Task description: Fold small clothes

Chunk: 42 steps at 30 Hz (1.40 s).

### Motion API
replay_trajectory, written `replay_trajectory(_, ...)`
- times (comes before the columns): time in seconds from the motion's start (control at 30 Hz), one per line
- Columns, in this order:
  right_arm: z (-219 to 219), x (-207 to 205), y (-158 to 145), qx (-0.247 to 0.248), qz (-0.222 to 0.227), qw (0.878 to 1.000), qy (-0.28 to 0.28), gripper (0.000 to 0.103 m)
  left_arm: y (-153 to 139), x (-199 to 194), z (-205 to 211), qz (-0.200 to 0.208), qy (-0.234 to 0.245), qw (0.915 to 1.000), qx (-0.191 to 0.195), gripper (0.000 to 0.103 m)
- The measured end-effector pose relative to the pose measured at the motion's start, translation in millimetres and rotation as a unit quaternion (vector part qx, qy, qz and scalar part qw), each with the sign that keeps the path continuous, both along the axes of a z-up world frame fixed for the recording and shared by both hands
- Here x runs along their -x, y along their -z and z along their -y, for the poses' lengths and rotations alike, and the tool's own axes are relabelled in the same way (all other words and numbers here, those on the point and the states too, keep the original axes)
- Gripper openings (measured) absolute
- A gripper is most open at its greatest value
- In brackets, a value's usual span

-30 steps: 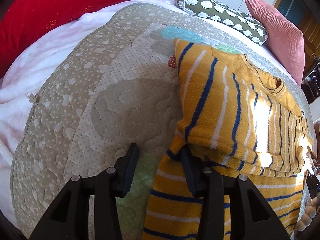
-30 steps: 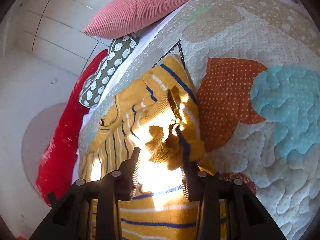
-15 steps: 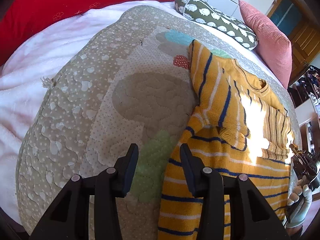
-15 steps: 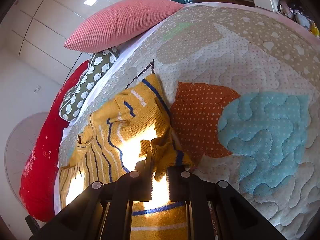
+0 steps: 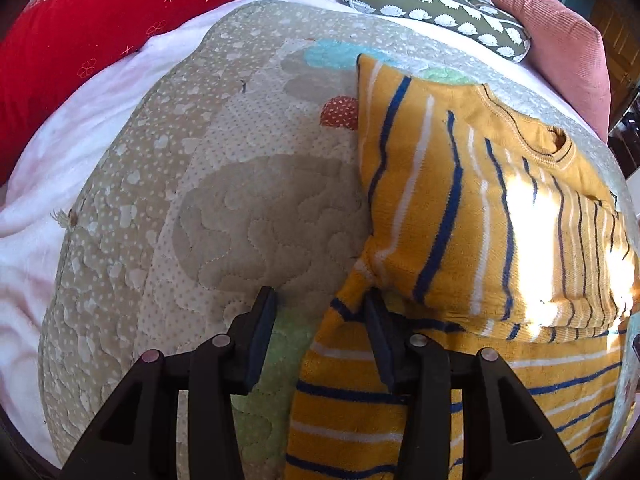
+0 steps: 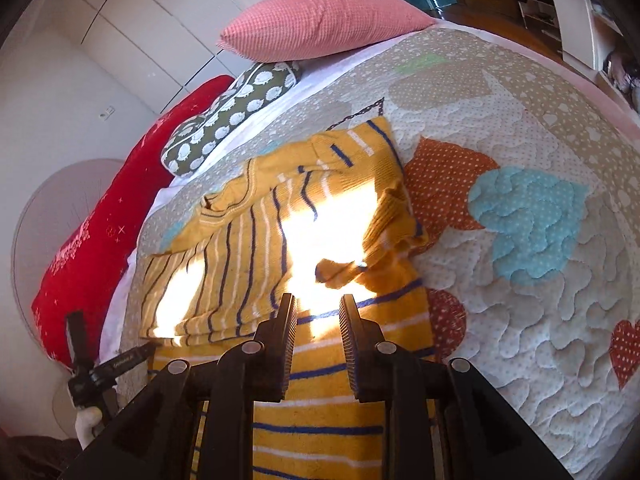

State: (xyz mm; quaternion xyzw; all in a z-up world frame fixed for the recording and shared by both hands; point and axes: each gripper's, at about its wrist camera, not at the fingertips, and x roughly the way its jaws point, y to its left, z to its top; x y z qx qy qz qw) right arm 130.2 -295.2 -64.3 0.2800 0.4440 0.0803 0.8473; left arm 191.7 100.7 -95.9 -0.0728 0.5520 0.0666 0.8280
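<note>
Left jaws: the left gripper [image 5: 320,312] stands wide apart with nothing between its 2 fingers; the inner finger [image 5: 378,336] sits at the sweater's side edge, probably so it can take that edge for the next fold.
Right jaws: the right gripper [image 6: 319,320] is parted to a moderate gap, holding nothing, hovering over the lower body of the garment just short of the crumpled cuff [image 6: 340,270].
Sweater: the yellow striped sweater [image 5: 460,216] lies flat on the quilt [image 5: 240,208], both sleeves laid in over the chest, so the body fold looks like the step left.
Right sleeve: bunched and not smooth; likely needs flattening first.
Surroundings: red pillow [image 5: 80,32], hedgehog-print bolster [image 5: 432,8] and pink cushion [image 6: 320,20] lie along the bed's far side, well apart from the sweater.
Writing: small print on the other gripper's body at the right view's lower left is too small to read; no labels legible on the sweater.
</note>
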Motion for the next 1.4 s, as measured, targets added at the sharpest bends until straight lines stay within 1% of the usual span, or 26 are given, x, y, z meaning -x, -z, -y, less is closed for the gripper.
replay_trajectory(0.03, -8, 1, -1, 0.000, 0.003, 1.000, -0.011, 0.024, -4, 5, -2, 0.005, -0.001, 1.0000, 0.003, 0.045)
replay_trajectory(0.13, -42, 1, -7, -0.017, 0.014, 0.998, -0.066, 0.024, -12, 22, -11, 0.030, 0.006, 0.9985, 0.045, 0.044)
replay_trajectory(0.2, -70, -4, -7, -0.048, 0.016, 0.993, -0.111, 0.024, -15, 33, -23, 0.036, -0.012, 0.9975, 0.060, 0.045)
replay_trajectory(0.3, -118, -15, -1, -0.114, 0.005, 0.979, -0.169, 0.024, -23, 56, -39, 0.058, -0.029, 0.9943, 0.085, 0.044)
replay_trajectory(0.37, -152, -24, 9, -0.158, -0.012, 0.966, -0.204, 0.024, -28, 75, -49, 0.073, -0.041, 0.9915, 0.100, 0.045)
replay_trajectory(0.4, -170, -30, 15, -0.171, -0.024, 0.961, -0.218, 0.024, -30, 84, -54, 0.079, -0.047, 0.9901, 0.105, 0.046)
replay_trajectory(0.47, -204, -38, 23, -0.160, -0.033, 0.959, -0.233, 0.024, -31, 101, -62, 0.090, -0.055, 0.9884, 0.109, 0.046)
replay_trajectory(0.53, -233, -47, 25, -0.125, -0.028, 0.963, -0.239, 0.024, -31, 116, -68, 0.098, -0.058, 0.9876, 0.108, 0.046)
replay_trajectory(0.6, -259, -55, 23, -0.073, -0.012, 0.965, -0.250, 0.024, -28, 127, -75, 0.099, -0.061, 0.9870, 0.111, 0.047)
replay_trajectory(0.67, -283, -60, 21, -0.013, 0.006, 0.966, -0.257, 0.024, -23, 134, -83, 0.095, -0.065, 0.9855, 0.124, 0.047)
replay_trajectory(0.7, -293, -63, 21, 0.008, 0.014, 0.966, -0.259, 0.027, -21, 136, -86, 0.094, -0.066, 0.9844, 0.134, 0.047)
replay_trajectory(0.73, -301, -65, 22, 0.014, 0.013, 0.965, -0.262, 0.027, -19, 138, -89, 0.095, -0.068, 0.9831, 0.141, 0.047)
replay_trajectory(0.77, -306, -71, 27, 0.000, 0.000, 0.964, -0.265, 0.029, -19, 140, -92, 0.097, -0.070, 0.9818, 0.147, 0.047)
replay_trajectory(0.8, -311, -73, 32, -0.027, -0.016, 0.963, -0.269, 0.032, -18, 141, -94, 0.099, -0.070, 0.9811, 0.151, 0.047)
replay_trajectory(0.87, -320, -75, 44, -0.068, -0.043, 0.955, -0.285, 0.036, -18, 141, -95, 0.099, -0.071, 0.9805, 0.155, 0.047)
replay_trajectory(0.9, -329, -74, 51, -0.078, -0.059, 0.949, -0.299, 0.038, -18, 141, -96, 0.098, -0.071, 0.9801, 0.157, 0.047)
replay_trajectory(0.93, -336, -71, 57, -0.072, -0.073, 0.947, -0.305, 0.038, -19, 143, -96, 0.097, -0.069, 0.9802, 0.158, 0.047)
replay_trajectory(0.97, -338, -65, 56, -0.056, -0.063, 0.950, -0.301, 0.038, -20, 145, -96, 0.097, -0.067, 0.9805, 0.158, 0.047)
replay_trajectory(1.0, -337, -60, 50, -0.051, -0.053, 0.950, -0.305, 0.038, -22, 149, -96, 0.097, -0.065, 0.9808, 0.156, 0.047)
replay_trajectory(1.07, -327, -45, 33, -0.063, -0.035, 0.947, -0.313, 0.038, -25, 157, -94, 0.095, -0.057, 0.9817, 0.154, 0.050)
replay_trajectory(1.17, -293, -22, 18, -0.032, -0.018, 0.949, -0.313, 0.038, -26, 170, -84, 0.094, -0.042, 0.9827, 0.154, 0.050)
replay_trajectory(1.2, -278, -15, 19, -0.015, -0.020, 0.951, -0.309, 0.038, -26, 173, -78, 0.094, -0.034, 0.9830, 0.154, 0.050)
replay_trajectory(1.3, -226, 4, 31, 0.069, -0.037, 0.958, -0.277, 0.038, -27, 180, -57, 0.089, -0.014, 0.9838, 0.155, 0.050)
replay_trajectory(1.33, -205, 9, 34, 0.085, -0.038, 0.960, -0.263, 0.037, -27, 182, -50, 0.086, -0.005, 0.9839, 0.157, 0.050)
replay_trajectory(1.37, -181, 14, 35, 0.077, -0.037, 0.965, -0.249, 0.036, -26, 183, -42, 0.081, 0.003, 0.9839, 0.159, 0.050)
replay_trajectory(1.4, -156, 18, 34, 0.057, -0.037, 0.970, -0.232, 0.036, -25, 185, -35, 0.075, 0.010, 0.9843, 0.160, 0.050)
